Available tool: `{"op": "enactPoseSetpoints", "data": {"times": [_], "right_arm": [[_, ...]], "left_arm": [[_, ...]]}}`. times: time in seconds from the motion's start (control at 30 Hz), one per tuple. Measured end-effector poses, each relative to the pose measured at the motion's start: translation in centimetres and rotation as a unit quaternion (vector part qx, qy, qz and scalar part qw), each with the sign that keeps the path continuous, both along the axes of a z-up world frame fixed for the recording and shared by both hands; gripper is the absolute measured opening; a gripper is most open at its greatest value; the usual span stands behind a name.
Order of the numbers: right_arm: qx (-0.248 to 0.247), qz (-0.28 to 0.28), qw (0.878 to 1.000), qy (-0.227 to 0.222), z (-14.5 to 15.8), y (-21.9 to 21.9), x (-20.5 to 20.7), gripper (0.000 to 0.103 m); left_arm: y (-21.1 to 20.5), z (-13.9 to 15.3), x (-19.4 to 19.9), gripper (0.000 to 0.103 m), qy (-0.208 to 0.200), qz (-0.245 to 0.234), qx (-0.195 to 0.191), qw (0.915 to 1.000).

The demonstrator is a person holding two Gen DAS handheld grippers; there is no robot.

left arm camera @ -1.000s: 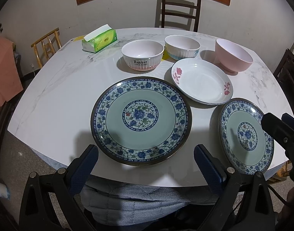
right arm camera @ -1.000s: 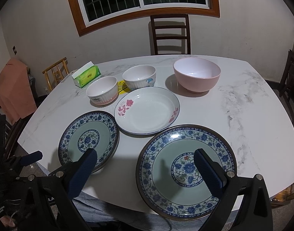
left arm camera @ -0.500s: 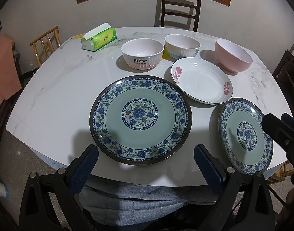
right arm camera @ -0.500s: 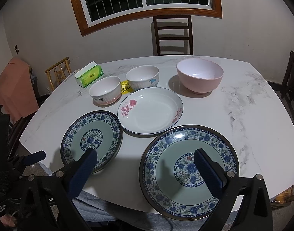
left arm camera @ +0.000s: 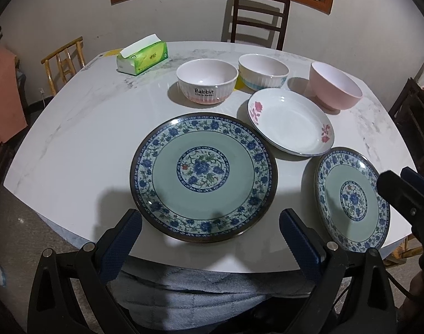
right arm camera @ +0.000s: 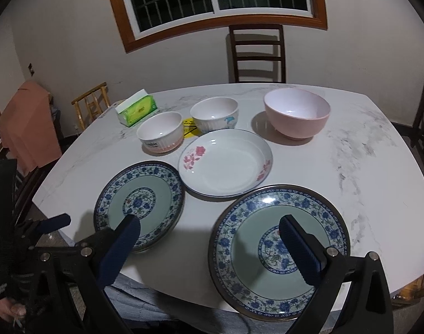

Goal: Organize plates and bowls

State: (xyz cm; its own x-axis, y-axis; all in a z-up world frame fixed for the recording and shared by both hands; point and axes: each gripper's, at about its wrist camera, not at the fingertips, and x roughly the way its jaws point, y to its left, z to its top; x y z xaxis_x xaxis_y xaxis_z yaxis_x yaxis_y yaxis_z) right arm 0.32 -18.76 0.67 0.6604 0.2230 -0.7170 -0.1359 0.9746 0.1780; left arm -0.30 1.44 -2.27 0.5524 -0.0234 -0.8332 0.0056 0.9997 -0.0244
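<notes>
In the left wrist view a large blue-and-green floral plate (left arm camera: 203, 175) lies just beyond my left gripper (left arm camera: 209, 222), which is open and empty. A white plate with pink flowers (left arm camera: 291, 123) and a second blue plate (left arm camera: 351, 197) lie to its right. Behind stand a ribbed "Rabbit" bowl (left arm camera: 206, 83), a ribbed bowl with blue print (left arm camera: 263, 73) and a pink bowl (left arm camera: 334, 87). My right gripper (right arm camera: 210, 225) is open and empty, hovering over the near table edge between the two blue plates (right arm camera: 278, 250) (right arm camera: 139, 203).
A green tissue box (left arm camera: 142, 55) sits at the marble table's (left arm camera: 72, 144) far left. A yellow tag (right arm camera: 189, 128) lies between the two ribbed bowls. Dark chairs (right arm camera: 257, 55) stand behind and to the right, a light wooden chair (right arm camera: 92, 105) on the left. A person's lap is below the table's near edge.
Both wrist views have tilted up a little, showing more of the window. No dish has moved and both grippers stay open.
</notes>
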Motion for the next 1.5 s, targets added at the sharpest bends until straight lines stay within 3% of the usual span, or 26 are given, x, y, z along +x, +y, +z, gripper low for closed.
{"op": "enactPoseSetpoints", "data": {"times": [0.37, 0.43, 0.67, 0.73, 0.87, 0.93, 1.1, 1.5], "right_arm": [[0.031, 0.047, 0.998, 0.025, -0.8, 1.4, 1.7, 0.102], [0.037, 0.052, 0.997, 0.035, -1.2, 1.6, 2.2, 0.095], [0.070, 0.062, 0.993, 0.075, -2.6, 2.1, 4.5, 0.092], [0.077, 0.066, 0.991, 0.086, -3.0, 2.4, 5.2, 0.083], [0.105, 0.069, 0.985, 0.122, -4.5, 2.7, 6.7, 0.080], [0.117, 0.073, 0.981, 0.137, -5.3, 2.9, 7.5, 0.068], [0.140, 0.067, 0.973, 0.174, -7.1, 3.1, 9.3, 0.061], [0.134, 0.065, 0.968, 0.201, -9.6, 4.2, 11.5, 0.041]], "left_arm": [[5.1, 0.4, 1.5, 0.091, 0.007, 0.026, -0.041, 0.9988], [6.2, 0.4, 1.9, 0.090, 0.009, 0.030, -0.054, 0.9981], [9.6, 0.2, 3.8, 0.087, 0.023, 0.036, -0.107, 0.9933], [10.3, -0.1, 4.3, 0.085, 0.030, 0.035, -0.120, 0.9916], [11.5, -1.0, 5.4, 0.074, 0.052, 0.039, -0.154, 0.9858], [12.1, -1.5, 5.9, 0.069, 0.063, 0.042, -0.168, 0.9828], [13.2, -3.0, 7.0, 0.058, 0.091, 0.051, -0.198, 0.9747], [14.1, -4.8, 8.2, 0.044, 0.105, 0.050, -0.201, 0.9727]]}}
